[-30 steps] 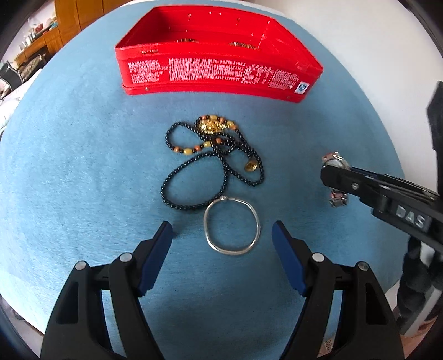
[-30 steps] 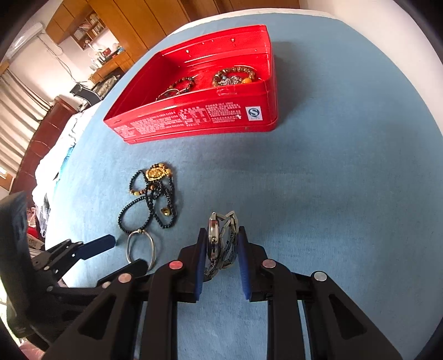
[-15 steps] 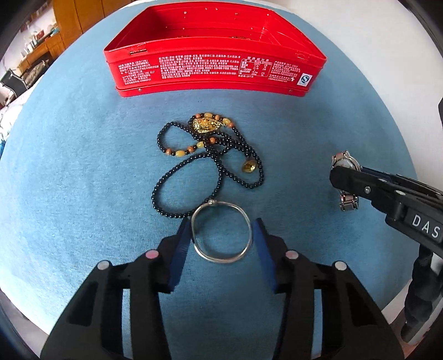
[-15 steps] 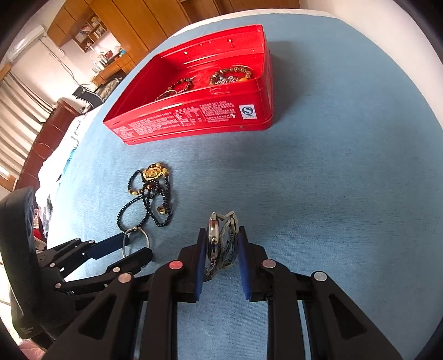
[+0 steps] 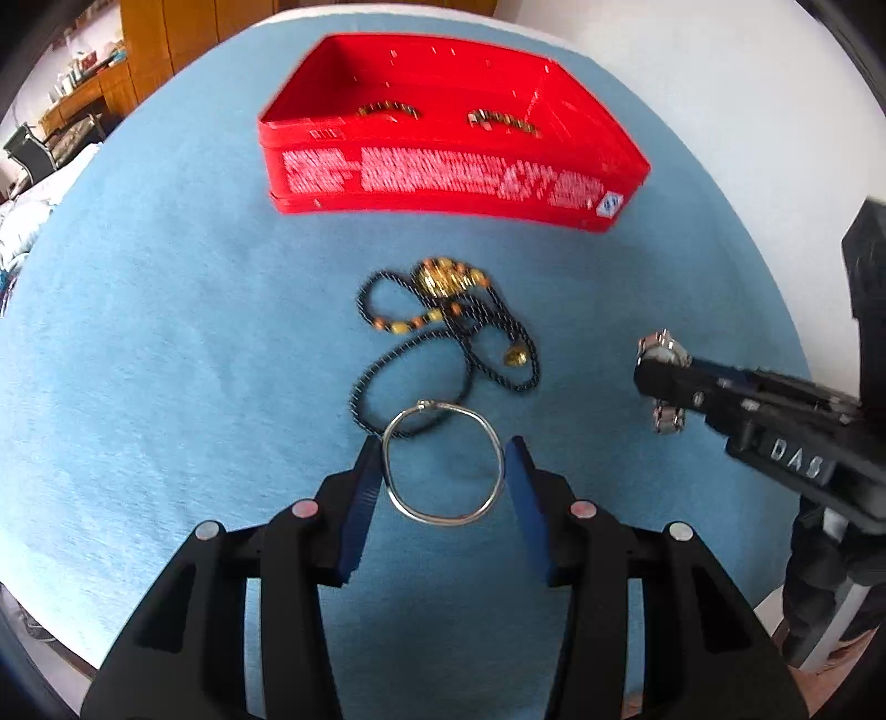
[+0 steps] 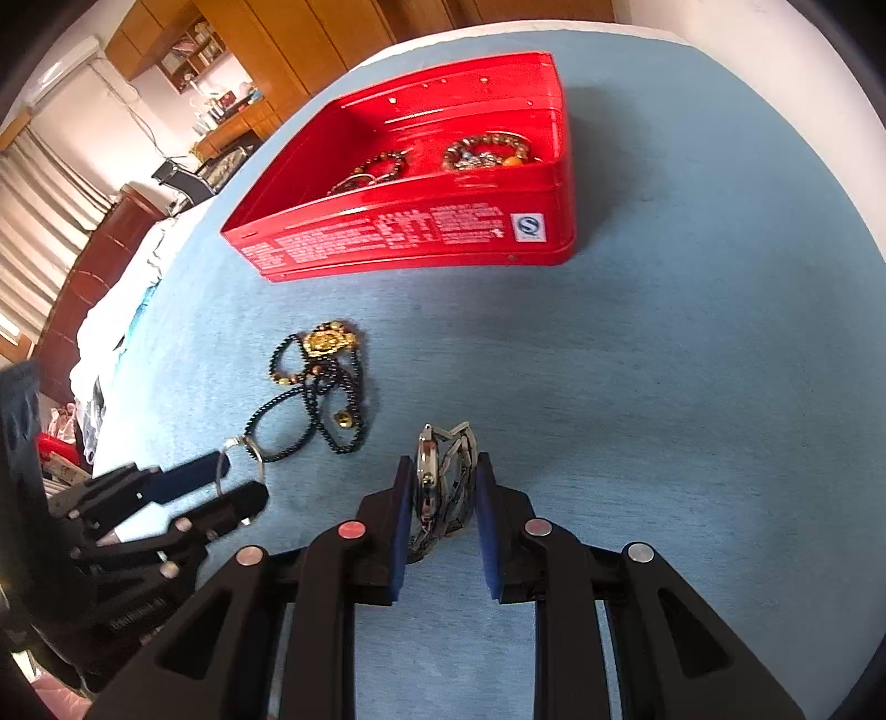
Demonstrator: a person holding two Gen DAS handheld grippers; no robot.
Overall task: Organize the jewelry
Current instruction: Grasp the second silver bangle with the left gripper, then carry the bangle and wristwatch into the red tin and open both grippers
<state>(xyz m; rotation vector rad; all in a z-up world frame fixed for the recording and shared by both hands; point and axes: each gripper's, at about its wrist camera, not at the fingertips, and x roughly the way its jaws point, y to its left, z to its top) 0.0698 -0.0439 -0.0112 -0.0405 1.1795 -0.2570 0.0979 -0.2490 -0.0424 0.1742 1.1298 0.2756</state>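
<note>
On the blue tabletop [image 5: 166, 332] near the red tin [image 5: 443, 183], the left tool [image 5: 443, 471] clamps the silver bangle [image 5: 443, 462] while the right tool [image 6: 443, 493] clamps the metal watch [image 6: 443, 482].

glossy red tin [image 6: 421, 232], matt blue cloth [image 6: 664, 387], seemingly metal bangle [image 5: 443, 459]

A lived-in home room, likely a bedroom or study. Tall wooden wardrobes [image 6: 310, 33] line the far wall, beside an open shelf [image 6: 191, 58] crowded with small items and a cluttered wooden desk [image 6: 238, 124]. Striped curtains [image 6: 33, 221] hang at the left, a black chair [image 6: 183, 180] stands nearby, and rumpled white bedding [image 6: 116, 327] lies beside the blue-covered worktop [image 6: 664, 360].
</note>
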